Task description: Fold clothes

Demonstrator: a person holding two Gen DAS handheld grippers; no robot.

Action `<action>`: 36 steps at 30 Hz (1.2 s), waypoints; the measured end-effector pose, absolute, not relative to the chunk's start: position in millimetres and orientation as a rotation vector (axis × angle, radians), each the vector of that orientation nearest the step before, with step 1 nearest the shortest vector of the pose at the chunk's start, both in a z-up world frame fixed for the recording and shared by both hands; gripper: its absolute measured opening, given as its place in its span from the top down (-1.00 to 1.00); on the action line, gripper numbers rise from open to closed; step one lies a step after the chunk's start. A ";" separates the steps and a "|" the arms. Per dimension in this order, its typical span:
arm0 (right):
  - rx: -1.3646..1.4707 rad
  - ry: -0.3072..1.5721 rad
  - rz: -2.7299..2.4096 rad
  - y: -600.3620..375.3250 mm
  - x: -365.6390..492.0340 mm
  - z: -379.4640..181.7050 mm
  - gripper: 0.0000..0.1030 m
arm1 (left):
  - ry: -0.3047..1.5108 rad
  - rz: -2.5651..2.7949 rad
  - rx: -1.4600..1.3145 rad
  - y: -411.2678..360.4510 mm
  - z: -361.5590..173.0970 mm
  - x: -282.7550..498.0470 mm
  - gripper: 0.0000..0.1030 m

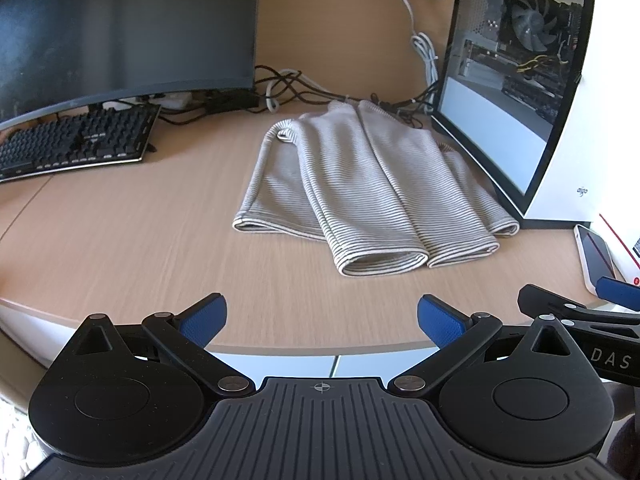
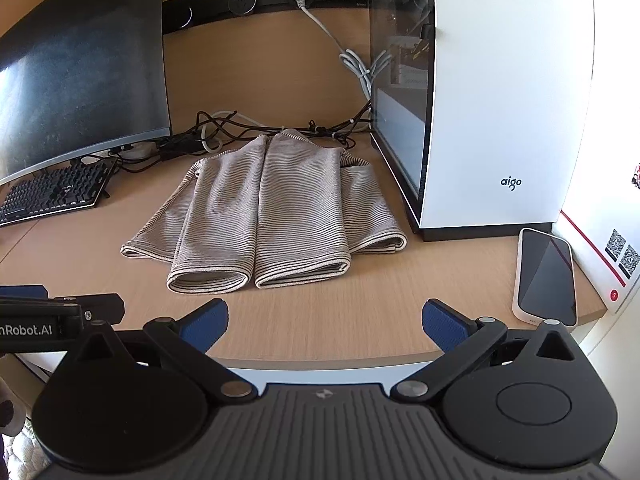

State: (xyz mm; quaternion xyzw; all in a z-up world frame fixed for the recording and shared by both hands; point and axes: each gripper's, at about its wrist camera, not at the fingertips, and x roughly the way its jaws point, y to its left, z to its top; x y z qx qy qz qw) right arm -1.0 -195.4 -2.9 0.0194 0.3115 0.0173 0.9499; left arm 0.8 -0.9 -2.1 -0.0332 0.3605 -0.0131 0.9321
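A beige striped garment point(image 1: 360, 184) lies on the wooden desk point(image 1: 120, 240), both sides folded in so two long flaps meet down its middle; it also shows in the right wrist view point(image 2: 272, 208). My left gripper point(image 1: 322, 320) is open and empty, held at the desk's near edge, short of the garment's hem. My right gripper point(image 2: 325, 326) is open and empty, also at the near edge, in front of the hem. The right gripper's tip shows at the right of the left wrist view point(image 1: 576, 304).
A curved monitor point(image 1: 120, 28) and black keyboard point(image 1: 76, 140) stand at the left. A white PC case point(image 2: 492, 100) stands right of the garment. Tangled cables point(image 1: 304, 88) lie behind it. A phone point(image 2: 546, 276) lies at the right near edge.
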 end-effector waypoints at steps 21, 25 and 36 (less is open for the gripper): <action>0.029 0.646 0.037 -193.0 11.3 -5.9 -1.00 | 0.757 -0.029 -0.076 0.1 -7.3 11.6 -1.00; 0.024 0.646 0.029 -190.3 15.0 -5.8 -1.00 | 0.760 -0.036 -0.079 1.3 -7.9 15.7 -1.00; 0.011 0.649 0.007 -174.0 31.5 -3.4 -1.00 | 0.752 -0.069 -0.101 15.1 -8.1 31.2 -1.00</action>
